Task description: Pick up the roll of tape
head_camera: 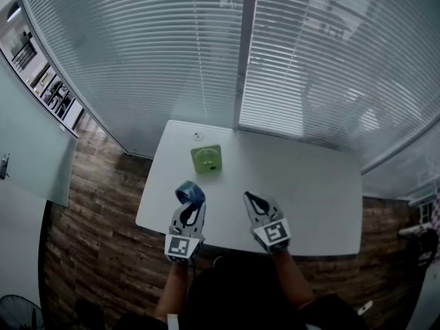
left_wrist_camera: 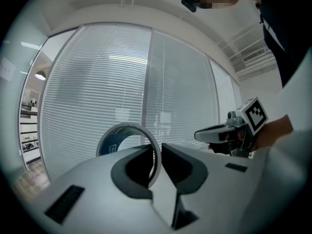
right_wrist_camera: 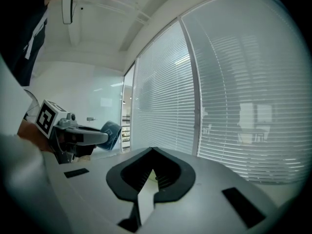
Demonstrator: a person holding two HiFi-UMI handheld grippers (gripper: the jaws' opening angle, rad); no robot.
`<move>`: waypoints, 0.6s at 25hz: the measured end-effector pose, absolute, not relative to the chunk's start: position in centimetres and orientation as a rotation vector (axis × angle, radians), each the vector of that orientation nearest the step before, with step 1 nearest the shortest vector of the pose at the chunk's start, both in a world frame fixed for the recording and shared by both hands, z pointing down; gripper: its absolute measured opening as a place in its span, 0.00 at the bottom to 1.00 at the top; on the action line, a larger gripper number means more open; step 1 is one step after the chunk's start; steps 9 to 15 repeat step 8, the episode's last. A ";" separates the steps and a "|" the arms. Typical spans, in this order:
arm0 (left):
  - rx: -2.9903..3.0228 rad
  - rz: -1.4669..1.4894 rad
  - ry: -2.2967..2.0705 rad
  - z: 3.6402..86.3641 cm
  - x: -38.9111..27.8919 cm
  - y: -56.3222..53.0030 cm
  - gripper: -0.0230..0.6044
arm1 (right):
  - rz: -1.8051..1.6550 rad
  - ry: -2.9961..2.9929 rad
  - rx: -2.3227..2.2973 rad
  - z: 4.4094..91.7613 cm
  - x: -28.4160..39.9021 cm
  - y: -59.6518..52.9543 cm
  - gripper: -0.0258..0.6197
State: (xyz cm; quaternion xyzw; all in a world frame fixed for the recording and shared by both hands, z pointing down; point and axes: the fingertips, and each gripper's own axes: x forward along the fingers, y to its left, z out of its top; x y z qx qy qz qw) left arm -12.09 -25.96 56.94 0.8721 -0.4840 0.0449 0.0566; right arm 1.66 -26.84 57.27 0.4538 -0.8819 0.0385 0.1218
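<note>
The roll of tape point(head_camera: 190, 193), blue with a pale outer band, is lifted off the white table point(head_camera: 316, 191) in my left gripper point(head_camera: 190, 205). In the left gripper view the roll point(left_wrist_camera: 104, 144) stands on edge, and my left gripper point(left_wrist_camera: 158, 161) is shut on its band, one jaw inside the ring and one outside. My right gripper point(head_camera: 249, 199) hovers beside it to the right, shut and empty. In the right gripper view the jaws of the right gripper point(right_wrist_camera: 152, 153) meet at their tips, and the roll point(right_wrist_camera: 111, 133) shows at the left in the left gripper point(right_wrist_camera: 95, 137).
A green square box point(head_camera: 207, 159) sits on the table beyond the grippers, with a small round object point(head_camera: 198, 136) near the far edge. Slatted window blinds point(head_camera: 206, 60) rise behind the table. Wooden floor point(head_camera: 96, 198) lies to the left.
</note>
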 end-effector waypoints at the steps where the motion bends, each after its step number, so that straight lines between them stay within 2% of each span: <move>1: 2.640 0.138 -1.467 57.1 -12.1 -26.0 0.12 | 0.110 -2.575 1.324 57.3 1.6 -26.9 0.05; 15: 2.711 0.213 -1.427 57.3 -11.3 -25.5 0.12 | 0.102 -2.572 1.305 57.6 1.8 -26.7 0.05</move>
